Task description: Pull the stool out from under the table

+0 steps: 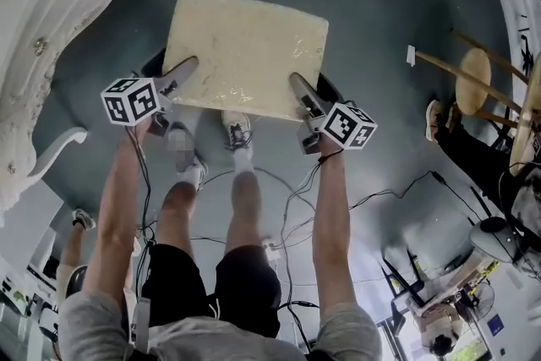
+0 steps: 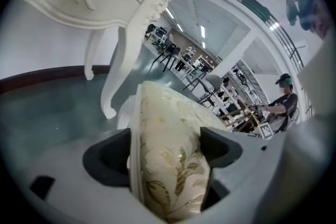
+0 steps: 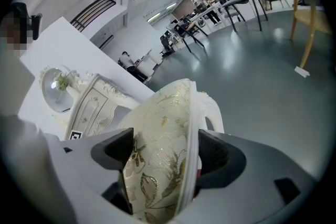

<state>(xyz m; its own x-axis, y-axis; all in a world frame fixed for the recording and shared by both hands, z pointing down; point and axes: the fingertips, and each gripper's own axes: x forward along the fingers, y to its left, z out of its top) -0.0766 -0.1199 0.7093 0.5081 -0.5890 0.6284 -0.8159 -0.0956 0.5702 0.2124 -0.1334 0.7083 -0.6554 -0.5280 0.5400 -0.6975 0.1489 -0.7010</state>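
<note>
The stool [image 1: 245, 55] has a cream cushion with a gold leaf pattern and stands on the grey floor just right of the white ornate table [image 1: 51, 30]. My left gripper [image 1: 182, 73] is shut on the cushion's near left edge, and my right gripper [image 1: 303, 90] is shut on its near right edge. In the left gripper view the cushion [image 2: 170, 160] fills the gap between the jaws, with a white table leg [image 2: 123, 55] beyond. The right gripper view shows the cushion [image 3: 157, 160] clamped the same way, with the white table [image 3: 92, 107] behind it.
The person's legs and shoes [image 1: 237, 131] stand just behind the stool, with cables [image 1: 287, 207] trailing over the floor. A round wooden stool [image 1: 473, 80] stands at the right. Another person's legs [image 1: 465, 148] show at the right edge.
</note>
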